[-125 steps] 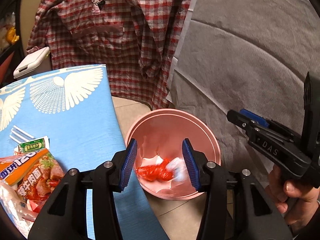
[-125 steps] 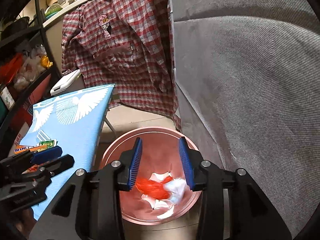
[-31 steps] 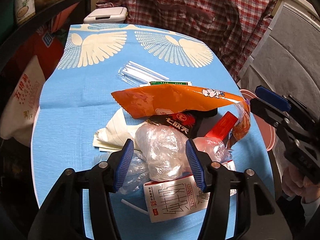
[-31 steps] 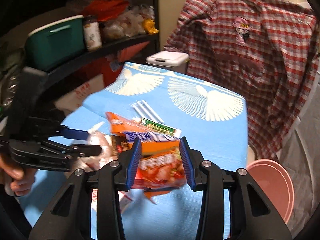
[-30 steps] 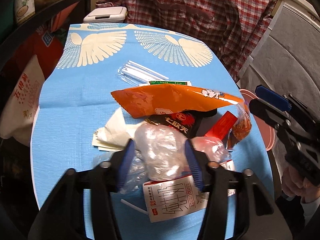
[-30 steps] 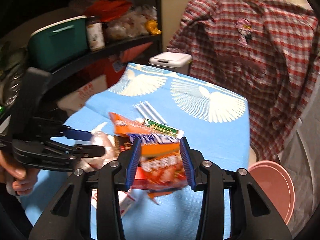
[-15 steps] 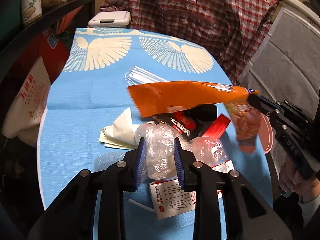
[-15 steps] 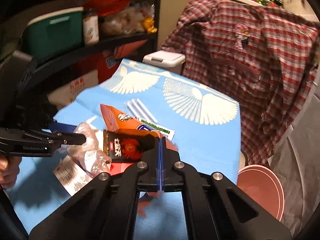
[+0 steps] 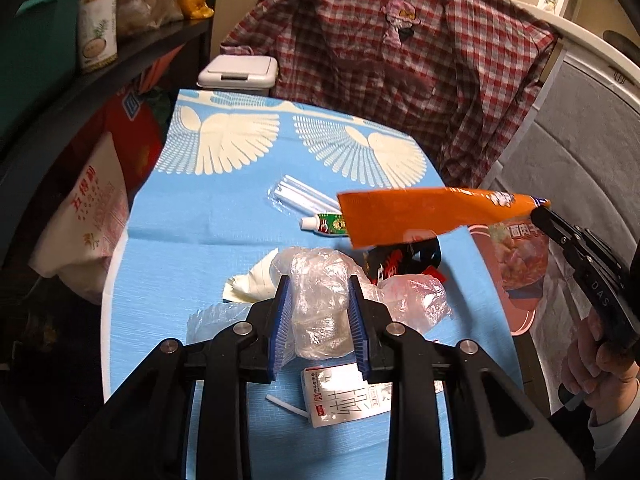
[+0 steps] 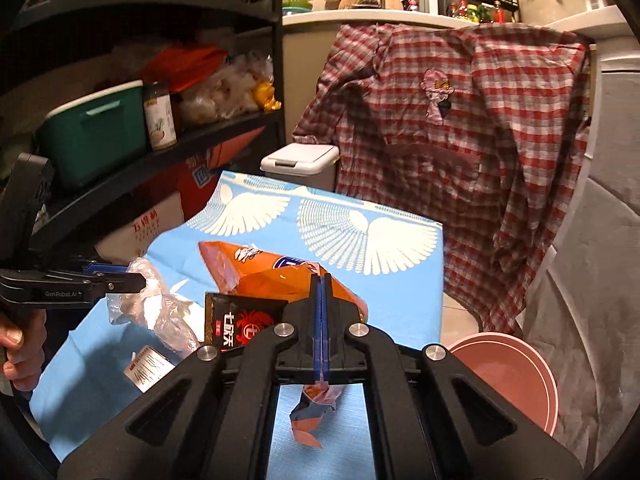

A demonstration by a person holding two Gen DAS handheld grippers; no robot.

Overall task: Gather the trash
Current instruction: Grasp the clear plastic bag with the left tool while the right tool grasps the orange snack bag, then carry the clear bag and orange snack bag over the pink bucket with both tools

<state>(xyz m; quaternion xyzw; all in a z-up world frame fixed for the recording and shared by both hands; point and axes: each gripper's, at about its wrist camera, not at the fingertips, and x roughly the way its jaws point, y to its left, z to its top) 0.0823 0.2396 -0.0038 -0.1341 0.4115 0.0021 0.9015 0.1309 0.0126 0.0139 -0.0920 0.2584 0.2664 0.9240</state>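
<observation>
My left gripper is shut on a crumpled clear plastic bag in the trash pile on the blue winged tablecloth. My right gripper is shut on an orange snack bag, lifted above the table; it also shows in the left wrist view. A black sauce packet, a white carton, paper napkins, straws and a small tube lie on the cloth. The pink basin sits on the floor to the right of the table.
A red plaid shirt hangs behind the table. A white lidded bin stands at the far end. Black shelves with a green box and jars line the left. A grey covered surface is on the right.
My left gripper closed on the clear plastic bag. My right gripper closed on the orange snack bag and lifted it up and toward the right, off the pile.
</observation>
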